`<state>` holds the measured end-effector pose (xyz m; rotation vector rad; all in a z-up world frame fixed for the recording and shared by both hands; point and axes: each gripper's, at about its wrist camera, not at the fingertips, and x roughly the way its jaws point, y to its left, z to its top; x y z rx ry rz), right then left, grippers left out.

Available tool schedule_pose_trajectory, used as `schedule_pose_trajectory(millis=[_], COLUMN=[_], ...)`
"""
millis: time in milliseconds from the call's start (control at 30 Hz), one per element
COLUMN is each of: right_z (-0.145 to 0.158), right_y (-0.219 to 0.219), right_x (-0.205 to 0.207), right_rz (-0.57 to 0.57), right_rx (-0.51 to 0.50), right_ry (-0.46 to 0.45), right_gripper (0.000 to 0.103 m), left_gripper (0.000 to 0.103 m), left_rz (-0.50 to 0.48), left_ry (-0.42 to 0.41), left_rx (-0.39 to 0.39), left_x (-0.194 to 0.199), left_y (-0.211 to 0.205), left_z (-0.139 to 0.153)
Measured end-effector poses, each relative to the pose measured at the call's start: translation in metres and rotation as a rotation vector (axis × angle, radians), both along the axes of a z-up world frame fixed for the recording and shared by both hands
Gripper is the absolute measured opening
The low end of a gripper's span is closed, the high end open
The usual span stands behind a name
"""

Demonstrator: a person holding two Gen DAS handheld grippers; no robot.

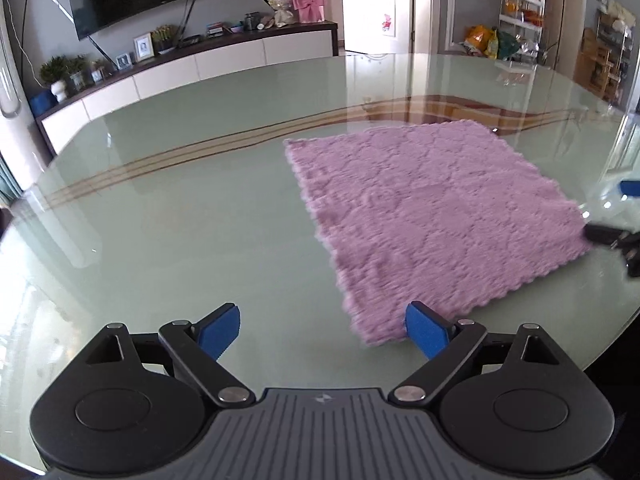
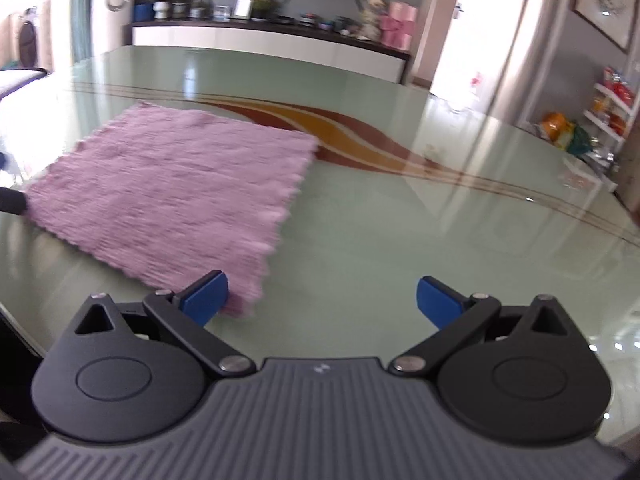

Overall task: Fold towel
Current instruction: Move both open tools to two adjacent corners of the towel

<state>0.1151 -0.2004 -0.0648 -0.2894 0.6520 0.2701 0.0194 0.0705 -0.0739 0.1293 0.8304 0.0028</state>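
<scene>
A pink fluffy towel (image 1: 436,216) lies flat and unfolded on the glass table (image 1: 180,232). My left gripper (image 1: 322,332) is open just above the table; its right blue pad (image 1: 426,334) hangs by the towel's near left corner. In the right wrist view the same towel (image 2: 172,188) spreads to the left. My right gripper (image 2: 320,300) is open too, with its left pad (image 2: 204,298) over the towel's near right corner. Nothing sits between either pair of fingers. The right gripper's tip (image 1: 608,236) shows at the towel's right corner in the left wrist view.
The round green glass table has brown and orange curved stripes (image 2: 340,136). Behind it stand a long white TV cabinet (image 1: 192,68) with plants, frames and a pink gift box (image 1: 308,0), and a snack rack (image 1: 520,12) at the right. The table's front edge is close to both grippers.
</scene>
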Motion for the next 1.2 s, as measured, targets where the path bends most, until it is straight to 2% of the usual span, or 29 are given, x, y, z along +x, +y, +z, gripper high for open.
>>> schedule_pose_trajectory(millis=[133, 233, 333, 367, 400, 467, 567, 700, 733, 767, 867, 1200], right_z=[0.002, 0.008, 0.015, 0.017, 0.018, 0.019, 0.019, 0.019, 0.020, 0.021, 0.021, 0.018], right_y=[-0.010, -0.015, -0.015, -0.015, -0.016, -0.016, -0.013, -0.002, 0.000, 0.002, 0.006, 0.005], right_x=[0.003, 0.003, 0.002, 0.003, 0.003, 0.003, -0.002, -0.013, -0.013, -0.014, -0.015, -0.013], right_rz=[-0.025, -0.021, 0.030, 0.044, 0.058, 0.085, 0.127, 0.204, 0.219, 0.235, 0.258, 0.289], right_rx=[-0.005, 0.034, 0.118, 0.145, 0.171, 0.217, 0.227, 0.207, 0.202, 0.198, 0.190, 0.174], right_ry=[-0.002, -0.004, 0.033, 0.051, 0.068, 0.110, 0.147, 0.161, 0.159, 0.156, 0.161, 0.192], right_gripper=[0.103, 0.103, 0.101, 0.097, 0.095, 0.076, 0.062, 0.052, 0.043, 0.035, 0.028, 0.027], left_gripper=[0.091, 0.091, 0.091, 0.089, 0.084, 0.078, 0.066, 0.045, 0.038, 0.036, 0.031, 0.028], left_rz=[0.038, 0.052, 0.029, 0.021, -0.004, -0.043, -0.080, -0.113, -0.120, -0.126, -0.140, -0.161], left_ry=[0.017, 0.000, -0.022, -0.025, -0.031, -0.035, -0.024, 0.002, 0.010, 0.016, 0.034, 0.064], left_rx=[0.042, -0.001, -0.046, -0.052, -0.065, -0.083, -0.086, -0.104, -0.110, -0.114, -0.114, -0.100], left_x=[-0.009, -0.015, -0.019, -0.018, -0.019, -0.019, -0.018, -0.016, -0.016, -0.016, -0.013, -0.006], left_y=[0.012, 0.019, 0.017, 0.016, 0.013, 0.008, 0.001, -0.005, -0.006, -0.007, -0.010, -0.006], left_z=[0.006, 0.016, 0.024, 0.024, 0.025, 0.025, 0.023, 0.019, 0.018, 0.017, 0.014, 0.011])
